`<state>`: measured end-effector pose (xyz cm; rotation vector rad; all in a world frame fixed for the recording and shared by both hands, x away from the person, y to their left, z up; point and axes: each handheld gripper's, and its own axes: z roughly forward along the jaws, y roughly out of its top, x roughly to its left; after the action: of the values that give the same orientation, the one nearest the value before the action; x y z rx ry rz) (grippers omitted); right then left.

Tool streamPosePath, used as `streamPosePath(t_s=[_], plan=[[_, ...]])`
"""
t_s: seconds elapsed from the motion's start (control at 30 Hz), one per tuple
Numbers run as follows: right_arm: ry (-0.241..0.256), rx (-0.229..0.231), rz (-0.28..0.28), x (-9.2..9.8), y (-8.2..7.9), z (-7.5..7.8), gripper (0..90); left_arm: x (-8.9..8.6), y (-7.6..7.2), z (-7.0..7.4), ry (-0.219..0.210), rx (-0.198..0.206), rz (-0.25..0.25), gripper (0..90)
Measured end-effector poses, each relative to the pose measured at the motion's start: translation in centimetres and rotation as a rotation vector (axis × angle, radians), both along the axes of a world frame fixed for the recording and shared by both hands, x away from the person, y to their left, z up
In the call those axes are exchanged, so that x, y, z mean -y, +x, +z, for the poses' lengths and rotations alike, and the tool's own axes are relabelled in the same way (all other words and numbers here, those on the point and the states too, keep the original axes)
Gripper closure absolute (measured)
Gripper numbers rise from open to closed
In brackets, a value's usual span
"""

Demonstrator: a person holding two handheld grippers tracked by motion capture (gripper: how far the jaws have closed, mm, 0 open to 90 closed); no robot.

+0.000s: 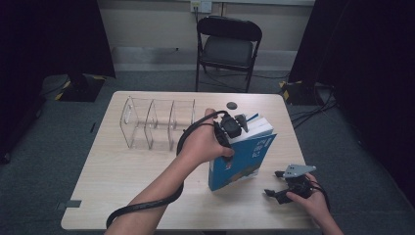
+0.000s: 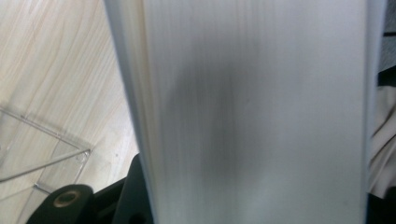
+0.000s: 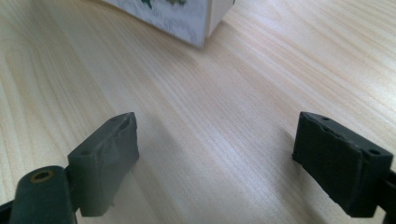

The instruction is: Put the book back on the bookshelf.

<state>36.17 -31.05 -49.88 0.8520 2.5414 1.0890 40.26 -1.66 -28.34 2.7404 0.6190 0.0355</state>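
The high view looks forward and down over the whole table [image 1: 122, 196]. The left gripper view sits tight against the book [image 2: 261, 112]; the right gripper view skims the tabletop, catching the book's corner at upper centre.

Black hand-held gripper [image 1: 275, 189], grey three-cornered plate

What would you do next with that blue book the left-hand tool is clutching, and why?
Probably carry the blue book leftward toward the clear rack. The left gripper is clamped on the book's top edge, holding it upright and tilted on the table, and the rack's slots stand vacant just beside it. The right gripper rests open on the table, holding nothing.
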Motion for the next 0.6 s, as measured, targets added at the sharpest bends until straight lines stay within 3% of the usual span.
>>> streamPosePath(t_s=[0.3,0.6], plan=[[0.009,0.006,-0.003,0.0,0.0,-0.1,13.0,-2.0,0.2,0.8,-0.014,-0.014,0.055,61.8],[0.009,0.006,-0.001,0.0,0.0,-0.1,13.0,-4.3,0.3,1.5,-0.001,-0.013,0.11,61.8]])
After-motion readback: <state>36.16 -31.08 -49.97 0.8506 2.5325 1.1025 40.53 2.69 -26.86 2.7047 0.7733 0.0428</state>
